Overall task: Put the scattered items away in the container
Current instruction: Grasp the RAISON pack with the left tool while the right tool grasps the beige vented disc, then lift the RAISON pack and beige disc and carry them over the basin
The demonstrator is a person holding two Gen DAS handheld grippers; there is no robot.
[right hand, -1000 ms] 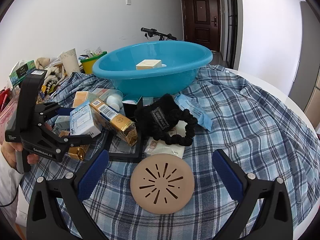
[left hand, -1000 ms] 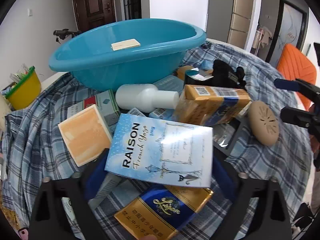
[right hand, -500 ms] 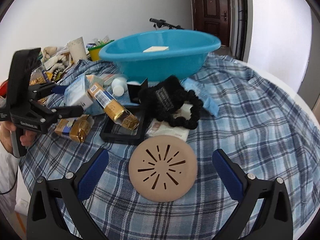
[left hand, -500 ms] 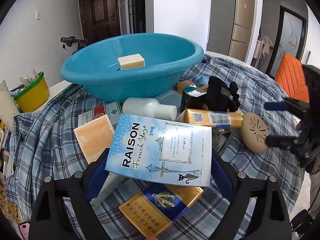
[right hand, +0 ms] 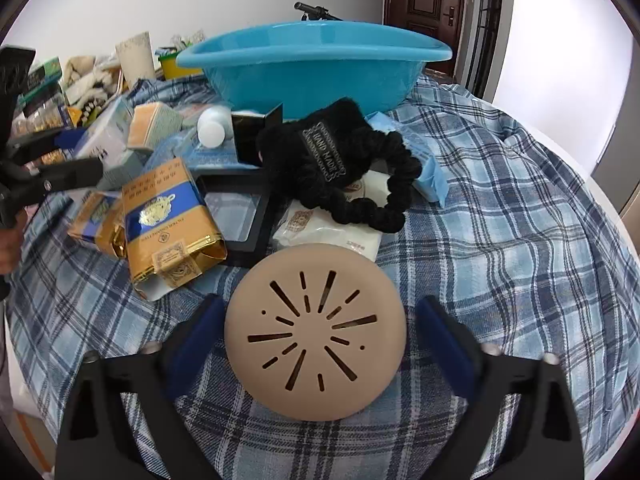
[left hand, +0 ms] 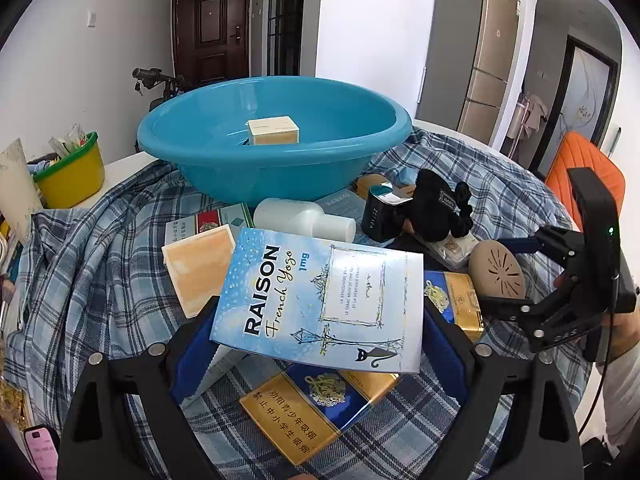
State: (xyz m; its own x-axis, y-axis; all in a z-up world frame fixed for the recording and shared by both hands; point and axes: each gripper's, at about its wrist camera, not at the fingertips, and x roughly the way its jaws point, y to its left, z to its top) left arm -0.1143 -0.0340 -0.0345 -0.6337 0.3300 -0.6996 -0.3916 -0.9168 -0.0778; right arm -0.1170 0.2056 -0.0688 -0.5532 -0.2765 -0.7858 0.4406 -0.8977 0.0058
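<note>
My left gripper (left hand: 320, 320) is shut on a pale blue RAISON box (left hand: 320, 296), held tilted above the checked cloth. Behind it stands the blue basin (left hand: 280, 176) with a cream box (left hand: 273, 130) inside. My right gripper (right hand: 316, 320) straddles a tan slotted disc (right hand: 316, 336) lying on the cloth; its jaws are closing, with a thin gap at each blue pad. The left wrist view shows this same right gripper (left hand: 504, 274) around the disc (left hand: 498, 276). Loose items lie between: a white bottle (left hand: 304, 218), gold-and-blue packs (right hand: 164, 216), a black scrunchie (right hand: 340, 160).
A black frame (right hand: 240, 208), a dark tin (left hand: 380, 216) and an orange box (left hand: 198, 268) crowd the cloth in front of the basin (right hand: 312, 80). A yellow tub (left hand: 72, 176) stands far left, an orange chair (left hand: 580, 164) at the right. The table's round edge runs close on the right.
The right gripper came down over the tan disc and its jaws narrowed around it. The left gripper rose a little with the RAISON box. A gold-and-blue pack tipped flat.
</note>
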